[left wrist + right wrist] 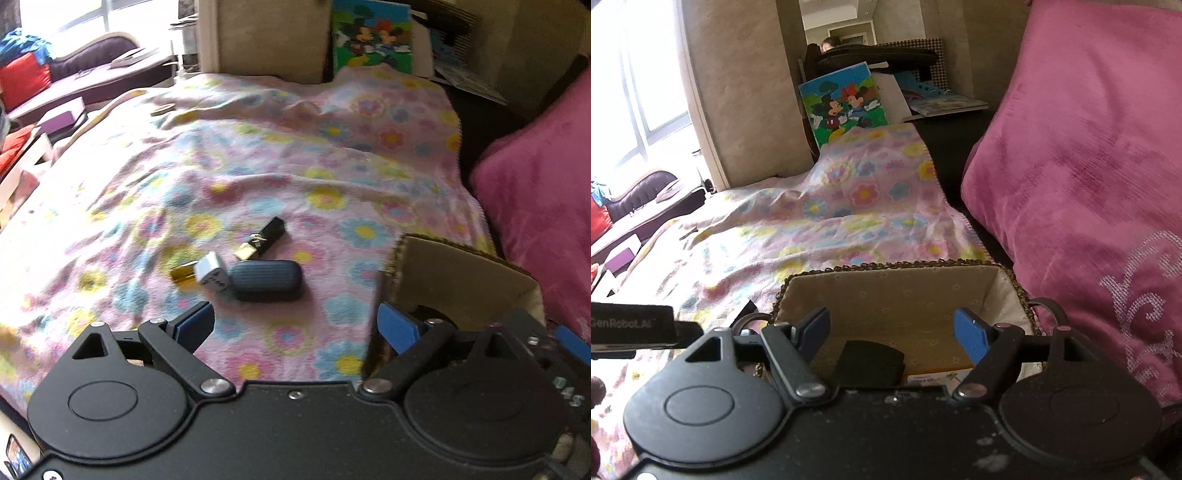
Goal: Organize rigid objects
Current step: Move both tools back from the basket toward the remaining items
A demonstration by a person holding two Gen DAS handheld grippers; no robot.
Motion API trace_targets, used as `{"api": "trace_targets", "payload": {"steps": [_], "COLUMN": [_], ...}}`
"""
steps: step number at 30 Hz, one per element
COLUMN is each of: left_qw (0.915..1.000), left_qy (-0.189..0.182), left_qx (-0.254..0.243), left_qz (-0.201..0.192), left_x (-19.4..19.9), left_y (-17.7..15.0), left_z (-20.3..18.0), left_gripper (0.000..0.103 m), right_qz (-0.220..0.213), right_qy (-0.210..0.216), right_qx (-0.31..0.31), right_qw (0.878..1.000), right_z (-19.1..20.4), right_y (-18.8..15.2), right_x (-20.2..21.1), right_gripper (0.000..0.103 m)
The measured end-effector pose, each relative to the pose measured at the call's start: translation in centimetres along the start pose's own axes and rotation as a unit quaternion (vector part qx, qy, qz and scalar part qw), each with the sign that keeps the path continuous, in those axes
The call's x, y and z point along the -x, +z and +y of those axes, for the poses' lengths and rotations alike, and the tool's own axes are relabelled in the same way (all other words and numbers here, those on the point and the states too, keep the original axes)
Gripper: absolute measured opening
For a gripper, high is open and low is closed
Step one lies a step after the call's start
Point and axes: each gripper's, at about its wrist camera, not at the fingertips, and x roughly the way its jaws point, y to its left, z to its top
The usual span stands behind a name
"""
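My left tongs [295,325] hang wide apart and empty over the flowered blanket [258,155], low in the left wrist frame. Just ahead of the pads, at centre frame, lies a small cluster: a dark ribbed case [267,280], a grey cube [213,275] touching its left end, a gold tube [183,275] left of the cube, and a black-and-gold lipstick [263,238] just above them. None of them is touched.

The basket [461,273] sits at lower right of that frame, right beside the left tongs' right finger. In the right wrist view my right tongs [892,338] hover about half open over the basket [886,291], gripping nothing. Below them, inside, rest a black object [868,360] and a pale orange box [938,373]. A pink cushion [1089,184] fills the right of that frame.

I judge the sorting to be partway along: some pieces are in the basket, four remain on the blanket, and the left tongs are lining up for the next pick.

The next move likely calls for dropping the left tongs onto one piece, probably the case, and straddling it cleanly, since the cube touches it and the soft blanket may let things shift.
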Motion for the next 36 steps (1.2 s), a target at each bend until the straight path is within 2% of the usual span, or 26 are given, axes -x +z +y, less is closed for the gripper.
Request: {"api": "trace_targets", "payload": {"steps": [9, 14, 19, 25, 32, 36], "left_qw": [0.9995, 0.9992, 0.9983, 0.9954, 0.9885, 0.9826], "left_qy": [0.008, 0.013, 0.027, 0.05, 0.081, 0.112], "left_qx": [0.027, 0.035, 0.047, 0.076, 0.118, 0.137], "left_qz": [0.011, 0.016, 0.019, 0.031, 0.049, 0.057], "left_x": [-1.0, -1.7, -2.4, -3.9, -6.5, -8.4], "left_y": [-0.2, -0.2, 0.0, 0.6, 1.6, 2.2], "left_z": [2.9, 3.7, 5.4, 8.4, 12.1, 14.1], "left_gripper": [0.092, 0.092, 0.092, 0.092, 0.092, 0.092], "right_qz": [-0.01, -0.006, -0.001, 0.013, 0.029, 0.034], "right_qy": [-0.026, -0.021, 0.003, 0.053, 0.108, 0.127], "right_qx": [-0.003, 0.005, 0.02, 0.042, 0.079, 0.102], "right_qw": [1.0, 1.0, 1.0, 0.998, 0.991, 0.986], "right_z": [-1.3, -0.5, 1.5, 5.5, 11.4, 14.8], "right_y": [0.4, 0.2, 0.0, -0.7, -1.4, -1.8], "right_x": [1.0, 0.8, 0.3, -0.5, -2.1, -3.2], "right_gripper": [0.074, 0.074, 0.074, 0.074, 0.074, 0.074]}}
